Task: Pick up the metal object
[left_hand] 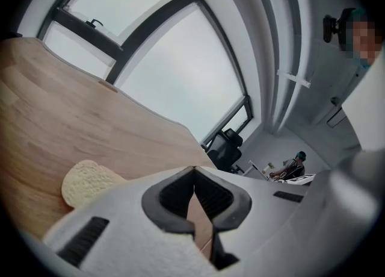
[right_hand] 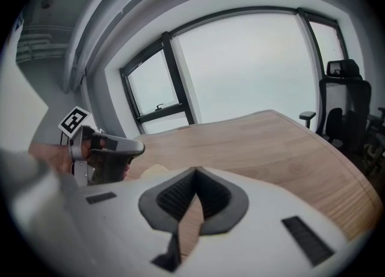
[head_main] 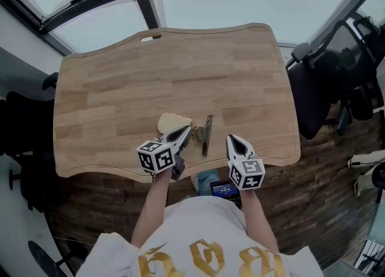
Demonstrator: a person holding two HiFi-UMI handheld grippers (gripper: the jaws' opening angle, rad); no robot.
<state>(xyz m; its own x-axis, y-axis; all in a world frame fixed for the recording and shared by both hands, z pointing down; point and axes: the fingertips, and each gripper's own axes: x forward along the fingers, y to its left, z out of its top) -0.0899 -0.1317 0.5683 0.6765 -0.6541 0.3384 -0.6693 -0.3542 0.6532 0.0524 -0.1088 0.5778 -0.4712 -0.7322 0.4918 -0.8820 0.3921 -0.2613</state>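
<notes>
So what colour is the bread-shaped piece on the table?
Pale cream-yellow, pitted like sponge; the bread-shaped piece shows best in the left gripper view.

No text reads clearly; gold letters on the person's white shirt (head_main: 201, 224) are illegible.

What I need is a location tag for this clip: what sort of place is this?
Probably an office or workroom: a light wooden desk with a wavy edge, a black office chair beside it, dark-framed windows, and a person seated at a distant desk.
</notes>
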